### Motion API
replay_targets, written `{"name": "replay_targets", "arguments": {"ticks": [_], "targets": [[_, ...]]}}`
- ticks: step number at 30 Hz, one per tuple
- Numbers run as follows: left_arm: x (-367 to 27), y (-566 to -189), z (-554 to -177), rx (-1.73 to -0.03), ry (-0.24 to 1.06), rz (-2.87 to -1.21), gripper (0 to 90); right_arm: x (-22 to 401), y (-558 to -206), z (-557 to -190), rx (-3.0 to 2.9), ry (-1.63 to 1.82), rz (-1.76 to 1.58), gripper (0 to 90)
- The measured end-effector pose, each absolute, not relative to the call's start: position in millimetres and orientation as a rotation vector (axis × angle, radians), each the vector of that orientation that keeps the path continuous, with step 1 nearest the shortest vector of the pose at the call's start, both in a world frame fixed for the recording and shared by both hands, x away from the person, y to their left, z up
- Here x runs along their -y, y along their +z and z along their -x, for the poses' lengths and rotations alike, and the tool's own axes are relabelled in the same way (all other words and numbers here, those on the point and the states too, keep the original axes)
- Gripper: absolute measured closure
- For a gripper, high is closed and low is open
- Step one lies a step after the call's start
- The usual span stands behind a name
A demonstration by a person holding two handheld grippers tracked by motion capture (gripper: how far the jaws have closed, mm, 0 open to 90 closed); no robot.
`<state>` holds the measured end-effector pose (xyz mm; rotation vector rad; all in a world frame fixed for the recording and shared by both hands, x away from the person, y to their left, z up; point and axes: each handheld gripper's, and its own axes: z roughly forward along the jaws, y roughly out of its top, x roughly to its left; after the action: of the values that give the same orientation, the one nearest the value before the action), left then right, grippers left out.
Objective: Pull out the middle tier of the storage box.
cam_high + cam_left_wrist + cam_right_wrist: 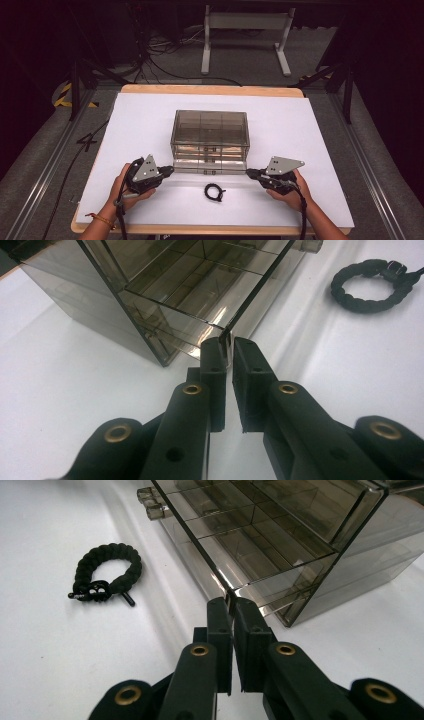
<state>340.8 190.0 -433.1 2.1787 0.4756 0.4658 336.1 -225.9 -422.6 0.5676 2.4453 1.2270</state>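
On the white table: two grippers pinch the front corners of a pulled-out drawer.

From above, the left gripper and right gripper meet the bottom drawer of the smoky clear drawer box; a black braided bracelet lies just before it on the table. Left gripper view: jaws clamped on the drawer's front corner edge, bracelet beyond. Right gripper view: jaws likewise clamped on the drawer's other corner, bracelet to the side.

High cam overhead; gripper cams close, sharing drawer box.
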Motion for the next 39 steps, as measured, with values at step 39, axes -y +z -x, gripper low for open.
{"name": "replay_targets", "arguments": {"ticks": [39], "targets": [[-230,-436,-313,-0.528,0.457,-2.173,69.2,230,-396,-312,-2.365,1.375,-0.507,84.1]]}}
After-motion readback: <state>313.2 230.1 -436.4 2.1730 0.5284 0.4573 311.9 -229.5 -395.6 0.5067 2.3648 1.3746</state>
